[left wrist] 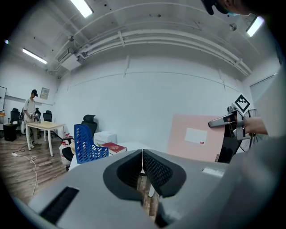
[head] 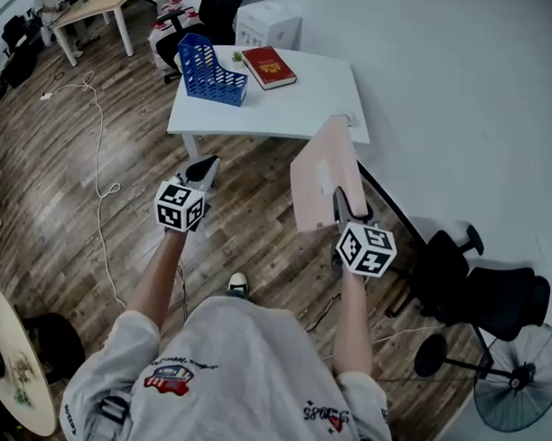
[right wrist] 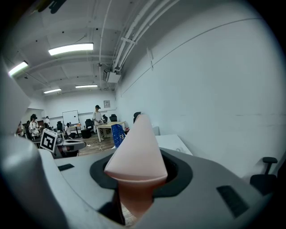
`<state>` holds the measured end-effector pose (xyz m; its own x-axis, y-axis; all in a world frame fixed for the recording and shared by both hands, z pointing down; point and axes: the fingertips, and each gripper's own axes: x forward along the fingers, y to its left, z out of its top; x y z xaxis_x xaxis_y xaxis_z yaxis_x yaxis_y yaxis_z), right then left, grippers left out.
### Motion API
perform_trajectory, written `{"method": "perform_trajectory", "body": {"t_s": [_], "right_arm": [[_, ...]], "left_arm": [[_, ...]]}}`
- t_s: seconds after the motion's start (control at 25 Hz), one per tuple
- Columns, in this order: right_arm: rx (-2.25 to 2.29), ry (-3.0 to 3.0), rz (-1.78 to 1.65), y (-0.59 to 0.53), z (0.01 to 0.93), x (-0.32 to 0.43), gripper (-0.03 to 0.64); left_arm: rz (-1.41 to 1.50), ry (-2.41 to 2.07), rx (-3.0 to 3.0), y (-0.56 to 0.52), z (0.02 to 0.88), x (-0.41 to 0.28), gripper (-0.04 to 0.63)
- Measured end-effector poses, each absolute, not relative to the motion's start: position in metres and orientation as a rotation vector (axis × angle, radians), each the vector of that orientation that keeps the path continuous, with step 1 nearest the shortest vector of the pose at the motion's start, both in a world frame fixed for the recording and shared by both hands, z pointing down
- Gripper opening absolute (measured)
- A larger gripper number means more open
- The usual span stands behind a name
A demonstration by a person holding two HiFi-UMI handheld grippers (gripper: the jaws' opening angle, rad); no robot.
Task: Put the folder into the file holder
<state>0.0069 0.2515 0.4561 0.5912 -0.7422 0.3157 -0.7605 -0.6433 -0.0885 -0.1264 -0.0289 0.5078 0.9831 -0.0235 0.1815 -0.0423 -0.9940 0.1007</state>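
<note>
Wood floor underfoot, and a white table (head: 307, 108) ahead by the wall. The pink folder (head: 321, 171) is well short of the table, out over the floor. The right gripper (head: 342, 206) has its jaws clamped on the folder's lower edge. The left gripper (head: 203, 170) is short of the table too, jaws pressed together on nothing. At the table's left end the blue file holder (head: 209, 70) looks empty, with a red book (head: 269, 66) just beside it. The danger: gripped at one edge, the folder could flop, catch the holder's rim and tip it over.
</note>
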Motion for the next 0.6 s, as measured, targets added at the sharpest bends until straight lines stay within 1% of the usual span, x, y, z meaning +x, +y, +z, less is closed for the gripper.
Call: {"method": "perform_trajectory", "body": {"t_s": [0.2, 0.6], "right_arm": [[2.766, -1.285, 0.511, 0.224, 0.458, 0.039, 0.164], [2.774, -1.33, 0.524, 0.18, 0.468, 0.091, 0.164]], "left_arm": [[0.283, -0.03, 3.021, -0.056, 0.513, -0.093, 0.007], [0.319, -0.079, 3.009, -0.1, 0.529, -0.054, 0.007]]}}
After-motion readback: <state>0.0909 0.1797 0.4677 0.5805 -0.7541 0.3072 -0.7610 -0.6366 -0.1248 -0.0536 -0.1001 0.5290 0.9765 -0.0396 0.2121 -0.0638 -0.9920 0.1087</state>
